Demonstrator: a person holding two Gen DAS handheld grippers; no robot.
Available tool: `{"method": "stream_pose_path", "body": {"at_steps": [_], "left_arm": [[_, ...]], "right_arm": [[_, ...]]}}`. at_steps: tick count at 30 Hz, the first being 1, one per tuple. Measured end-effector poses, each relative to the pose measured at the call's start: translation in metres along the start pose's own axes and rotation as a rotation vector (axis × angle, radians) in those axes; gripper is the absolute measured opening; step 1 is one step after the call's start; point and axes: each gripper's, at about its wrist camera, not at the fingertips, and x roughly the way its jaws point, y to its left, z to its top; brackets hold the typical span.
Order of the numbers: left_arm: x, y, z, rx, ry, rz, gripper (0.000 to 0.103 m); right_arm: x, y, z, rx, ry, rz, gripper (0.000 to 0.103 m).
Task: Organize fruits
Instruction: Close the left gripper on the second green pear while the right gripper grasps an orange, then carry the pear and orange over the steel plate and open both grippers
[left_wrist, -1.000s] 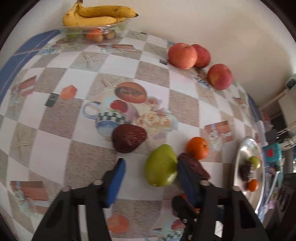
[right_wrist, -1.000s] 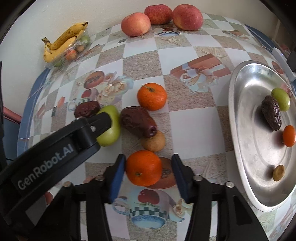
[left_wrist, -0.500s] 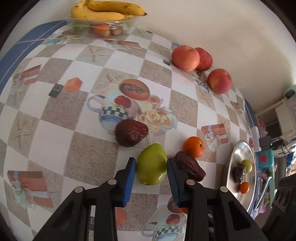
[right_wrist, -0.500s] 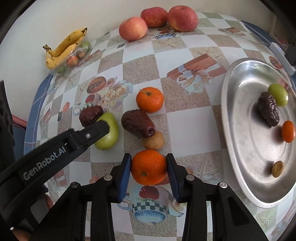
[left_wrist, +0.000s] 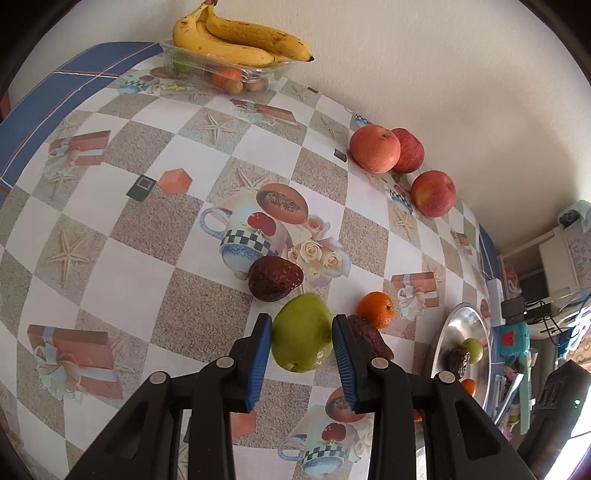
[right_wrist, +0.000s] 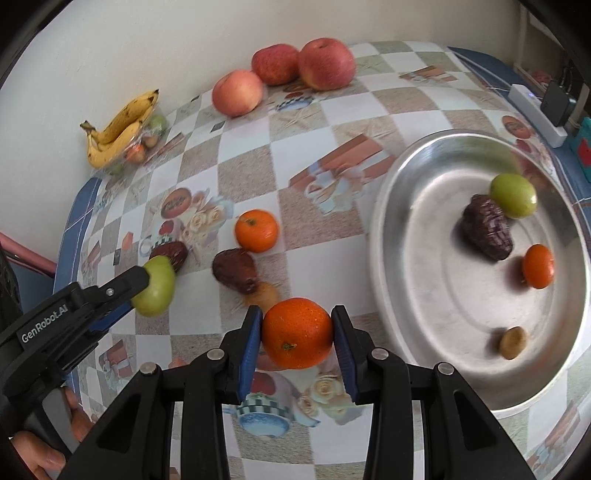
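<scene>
While I hold both grippers over the checked tablecloth (left_wrist: 110, 236), status reads as follows.
Left gripper (left_wrist: 302, 332): blue pads clamped on the green pear (left_wrist: 301, 332).
Right gripper (right_wrist: 297, 334): pads clamped on the large orange (right_wrist: 297, 334).
Steel tray (right_wrist: 424, 314): right of the orange; holds 4 small fruits.
Loose fruit: 1 mandarin (right_wrist: 256, 230) and 2 dark dates (right_wrist: 234, 271) between the grippers.
Far wall: 3 apples (left_wrist: 375, 148), bananas (left_wrist: 236, 38).

Green pear (left_wrist: 302, 334) sits pinched between blue pads, stem end pointing far. Big orange (right_wrist: 297, 333) is clamped too. Loose near them: a tangerine (right_wrist: 256, 230) and two wrinkly dates (right_wrist: 235, 270), mid-desk.
</scene>
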Motion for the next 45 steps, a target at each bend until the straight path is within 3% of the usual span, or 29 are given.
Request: {"method": "stream_pose_path", "body": {"at_steps": [2, 3, 4, 9, 15, 17, 19, 23, 27, 36, 39, 41, 45], "left_arm": [[-0.002, -0.003, -0.001, 0.002, -0.002, -0.016, 0.028], [-0.004, -0.005, -0.001, 0.002, -0.008, -0.030, 0.014], [-0.006, -0.008, -0.001, 0.003, -0.011, -0.045, 0.011], [-0.006, -0.017, -0.001, 0.035, -0.016, -0.030, 0.011], [0.015, -0.006, -0.010, -0.004, 0.094, -0.010, 0.023], [0.016, -0.006, -0.014, -0.002, 0.113, -0.003, 0.035], [0.019, -0.012, -0.020, 0.038, 0.142, 0.020, 0.063], [0.027, -0.027, -0.039, 0.135, 0.203, 0.070, 0.064], [0.033, -0.042, -0.057, 0.217, 0.257, 0.065, 0.064], [0.046, -0.063, -0.086, 0.366, 0.281, 0.143, 0.065], [0.047, -0.069, -0.091, 0.406, 0.284, 0.154, 0.061], [0.047, -0.069, -0.091, 0.393, 0.297, 0.115, 0.046], [0.045, -0.069, -0.087, 0.379, 0.267, 0.150, 0.046]], "right_arm": [[-0.003, -0.007, 0.001, 0.012, -0.009, -0.004, 0.040], [-0.005, -0.011, 0.002, 0.021, -0.013, -0.004, 0.040], [-0.007, -0.015, 0.003, 0.030, -0.017, -0.001, 0.040], [-0.015, -0.031, 0.003, 0.060, -0.032, -0.003, 0.040], [-0.016, -0.040, 0.003, 0.073, -0.025, -0.013, 0.040], [-0.015, -0.040, 0.003, 0.072, -0.023, -0.014, 0.040], [-0.015, -0.039, 0.003, 0.065, -0.020, -0.014, 0.040], [-0.014, -0.040, 0.002, 0.069, -0.017, -0.008, 0.040], [-0.014, -0.041, 0.002, 0.071, -0.012, -0.006, 0.040], [-0.020, -0.044, -0.009, 0.060, 0.000, -0.019, 0.040], [-0.021, -0.046, -0.010, 0.064, 0.001, -0.018, 0.040], [-0.020, -0.045, -0.010, 0.063, 0.002, -0.019, 0.040], [-0.021, -0.045, -0.009, 0.058, 0.002, -0.021, 0.040]]}}
